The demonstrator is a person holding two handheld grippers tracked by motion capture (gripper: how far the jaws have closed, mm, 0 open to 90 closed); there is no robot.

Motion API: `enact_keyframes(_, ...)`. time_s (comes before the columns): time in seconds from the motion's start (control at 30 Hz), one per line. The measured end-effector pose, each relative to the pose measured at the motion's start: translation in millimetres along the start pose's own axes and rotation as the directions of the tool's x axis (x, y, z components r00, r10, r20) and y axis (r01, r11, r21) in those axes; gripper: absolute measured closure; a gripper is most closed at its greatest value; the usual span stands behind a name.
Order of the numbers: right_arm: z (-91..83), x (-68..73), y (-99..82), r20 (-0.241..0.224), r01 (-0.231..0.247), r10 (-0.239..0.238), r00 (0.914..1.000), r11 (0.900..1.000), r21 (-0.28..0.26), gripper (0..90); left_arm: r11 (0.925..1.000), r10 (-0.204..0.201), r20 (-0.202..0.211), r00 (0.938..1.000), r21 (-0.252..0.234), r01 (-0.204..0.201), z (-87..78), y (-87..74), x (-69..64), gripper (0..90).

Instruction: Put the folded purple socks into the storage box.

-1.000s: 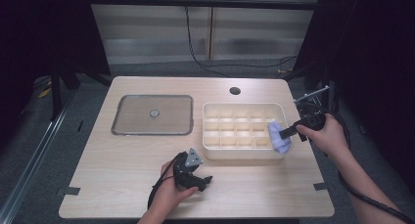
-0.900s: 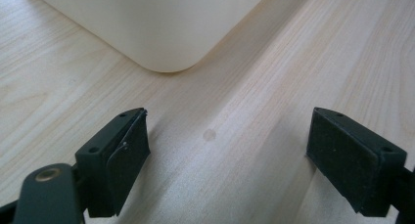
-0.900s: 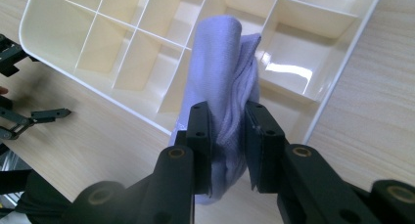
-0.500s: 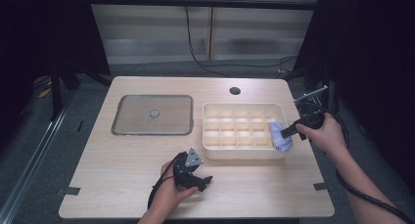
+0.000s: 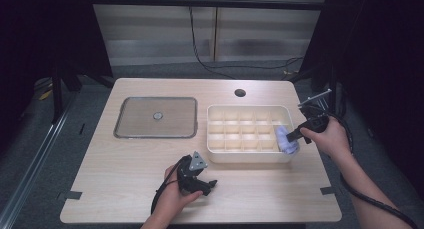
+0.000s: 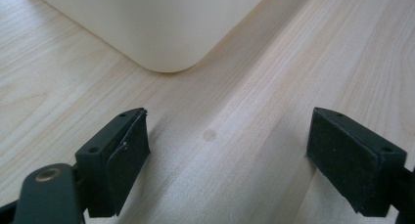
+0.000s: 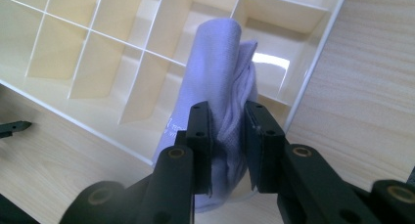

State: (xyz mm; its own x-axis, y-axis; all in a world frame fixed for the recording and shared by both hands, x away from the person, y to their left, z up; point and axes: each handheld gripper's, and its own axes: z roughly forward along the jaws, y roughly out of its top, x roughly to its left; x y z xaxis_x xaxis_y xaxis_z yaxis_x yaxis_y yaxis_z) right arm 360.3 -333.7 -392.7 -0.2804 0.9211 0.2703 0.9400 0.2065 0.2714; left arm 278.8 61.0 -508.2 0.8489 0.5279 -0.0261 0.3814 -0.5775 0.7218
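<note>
One lilac cloth (image 7: pixel 222 82) sat pinched in the right gripper (image 7: pixel 227 131) over one divided tray (image 5: pixel 248 110). The left gripper (image 6: pixel 227 150) gaped wide, empty, on one table (image 5: pixel 150 159)

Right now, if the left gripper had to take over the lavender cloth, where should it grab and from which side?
Probably the free rolled end of the lavender cloth, from above. The right gripper is shut on its lower end, and the roll leans over the divided tray's near right compartments, so only that end looks free. The left gripper is open.
</note>
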Motion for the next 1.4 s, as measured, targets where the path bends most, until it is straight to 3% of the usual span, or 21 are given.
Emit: enact_keyframes(1.4,17.0,-3.1,-5.0,0.038,0.032,-0.033,0.9987,0.9989,0.034,74.2,1.0000,-0.003,-0.002,1.0000,-0.002,0.003,0.0,-0.2,-0.4,15.3)
